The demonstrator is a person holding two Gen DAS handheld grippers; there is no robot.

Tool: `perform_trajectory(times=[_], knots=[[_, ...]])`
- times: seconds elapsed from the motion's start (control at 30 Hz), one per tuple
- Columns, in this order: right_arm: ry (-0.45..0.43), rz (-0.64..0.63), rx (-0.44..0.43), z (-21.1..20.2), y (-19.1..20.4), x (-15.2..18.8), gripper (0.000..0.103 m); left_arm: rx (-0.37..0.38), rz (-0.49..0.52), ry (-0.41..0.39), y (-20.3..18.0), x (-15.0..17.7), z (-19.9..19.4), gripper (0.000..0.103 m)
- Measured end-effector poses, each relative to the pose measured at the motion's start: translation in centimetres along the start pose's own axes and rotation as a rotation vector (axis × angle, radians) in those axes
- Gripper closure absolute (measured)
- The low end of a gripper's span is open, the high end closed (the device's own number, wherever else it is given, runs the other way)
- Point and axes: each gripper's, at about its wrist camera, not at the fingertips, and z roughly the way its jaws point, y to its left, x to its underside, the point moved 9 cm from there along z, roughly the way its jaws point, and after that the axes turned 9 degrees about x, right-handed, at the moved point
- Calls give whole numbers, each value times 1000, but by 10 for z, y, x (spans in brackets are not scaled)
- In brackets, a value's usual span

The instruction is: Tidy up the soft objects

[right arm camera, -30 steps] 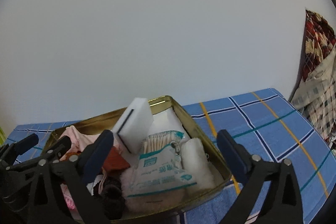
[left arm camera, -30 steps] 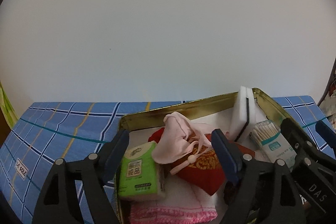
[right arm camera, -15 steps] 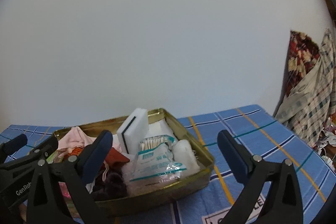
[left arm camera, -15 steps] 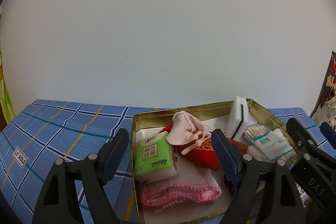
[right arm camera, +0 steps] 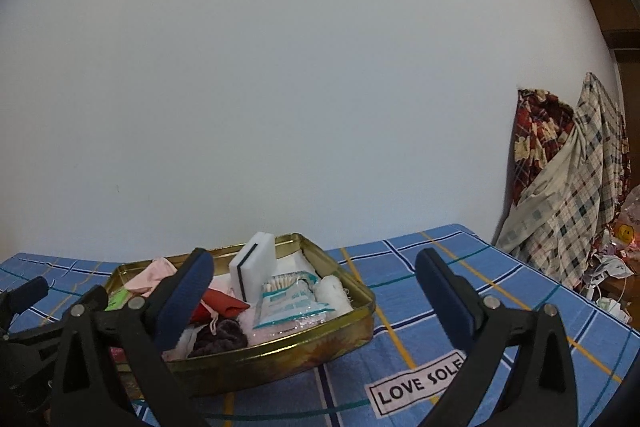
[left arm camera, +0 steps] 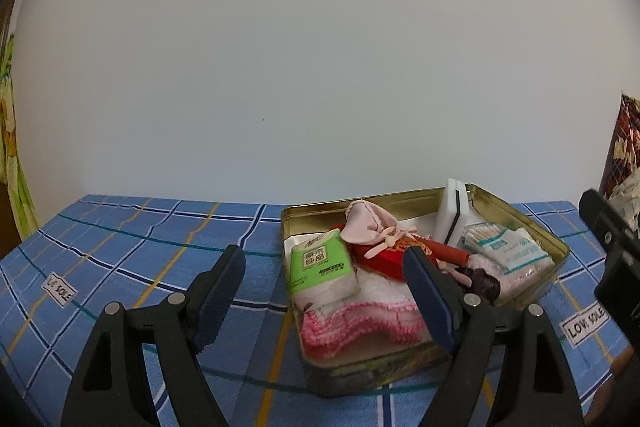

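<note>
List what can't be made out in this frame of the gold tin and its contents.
- Tin, near right corner: left wrist view, hidden behind the left tongs.
- Tin's left contents: right wrist view, covered by the right tongs.
- Cotton swab packet print: too small in both views.
- Dark item: unidentifiable.

Soft, even daylight filling both views, wall [left arm camera: 320,67] reading pale grey-white, shadows staying faint under the tin [right arm camera: 280,359], no glare showing, fisheye bending the cloth [left arm camera: 120,247] lines, black vignette crowding corners, focus holding fairly sharp throughout.
</note>
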Motion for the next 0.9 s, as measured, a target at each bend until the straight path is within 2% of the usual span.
perform_trajectory(times=[0.17, 0.37, 0.9], knots=[[-24, 12, -3, -10, -2, -2, 0, -2, 28, -43, -3, 0, -16, 20], [-62, 11, -3, -20, -1, -7, 0, 3, 50, -77, -10, -1, -29, 13], [-92, 10, 8, -28, -5, -10, 0, -7, 28, -61, -10, 2, -28, 12]])
